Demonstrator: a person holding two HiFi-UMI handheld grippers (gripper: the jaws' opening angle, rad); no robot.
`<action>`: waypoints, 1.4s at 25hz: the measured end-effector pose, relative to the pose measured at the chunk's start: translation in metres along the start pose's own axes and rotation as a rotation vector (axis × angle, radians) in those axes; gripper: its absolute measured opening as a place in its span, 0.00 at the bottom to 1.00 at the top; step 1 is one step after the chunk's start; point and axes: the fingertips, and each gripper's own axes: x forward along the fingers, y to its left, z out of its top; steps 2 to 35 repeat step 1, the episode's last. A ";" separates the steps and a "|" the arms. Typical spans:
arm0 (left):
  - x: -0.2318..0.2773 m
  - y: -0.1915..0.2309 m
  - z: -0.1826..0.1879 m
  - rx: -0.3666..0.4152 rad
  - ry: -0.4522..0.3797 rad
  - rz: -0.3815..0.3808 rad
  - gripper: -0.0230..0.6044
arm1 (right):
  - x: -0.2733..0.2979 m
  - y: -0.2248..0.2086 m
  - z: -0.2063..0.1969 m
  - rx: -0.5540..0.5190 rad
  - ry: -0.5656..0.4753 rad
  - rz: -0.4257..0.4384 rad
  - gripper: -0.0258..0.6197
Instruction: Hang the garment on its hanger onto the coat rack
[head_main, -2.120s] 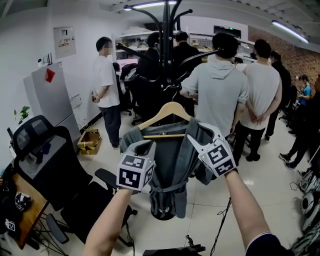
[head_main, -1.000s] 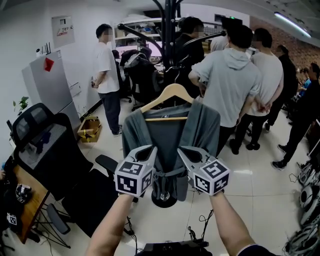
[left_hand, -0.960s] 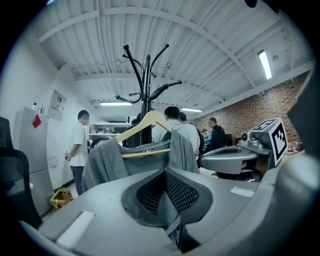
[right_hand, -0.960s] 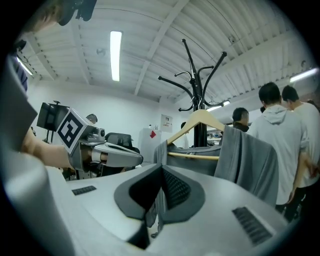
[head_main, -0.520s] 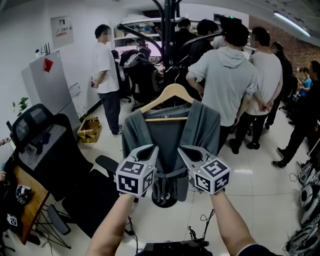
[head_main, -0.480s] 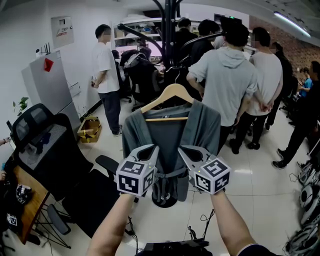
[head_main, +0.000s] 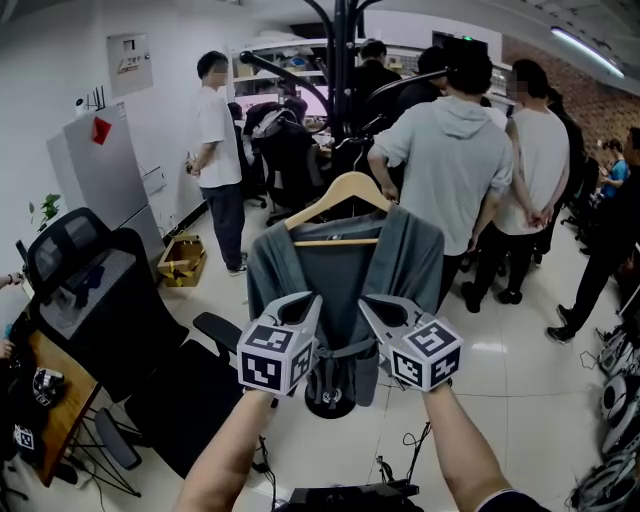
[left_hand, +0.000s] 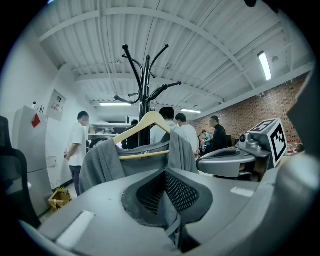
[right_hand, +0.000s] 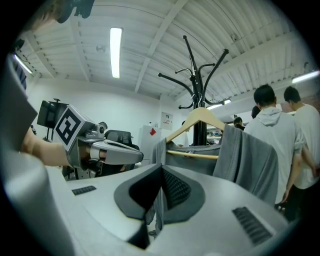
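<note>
Fingers of left gripper (head_main: 311, 301) and right gripper (head_main: 369, 304) pinch the grey garment (head_main: 338, 268) on its hanger (head_main: 344, 189).

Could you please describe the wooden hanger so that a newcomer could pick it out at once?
Find the tall black coat rack in the middle of the room, in front of the standing people. Just before its pole is the wooden hanger, draped with a grey garment; its pale wooden arms stand out against the dark clothing behind.
</note>
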 end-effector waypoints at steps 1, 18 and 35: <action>0.000 0.000 0.000 0.000 -0.001 0.000 0.04 | 0.000 0.000 0.000 0.000 0.002 0.000 0.05; 0.000 0.000 0.000 0.000 -0.001 0.000 0.04 | 0.000 0.000 0.000 0.000 0.002 0.000 0.05; 0.000 0.000 0.000 0.000 -0.001 0.000 0.04 | 0.000 0.000 0.000 0.000 0.002 0.000 0.05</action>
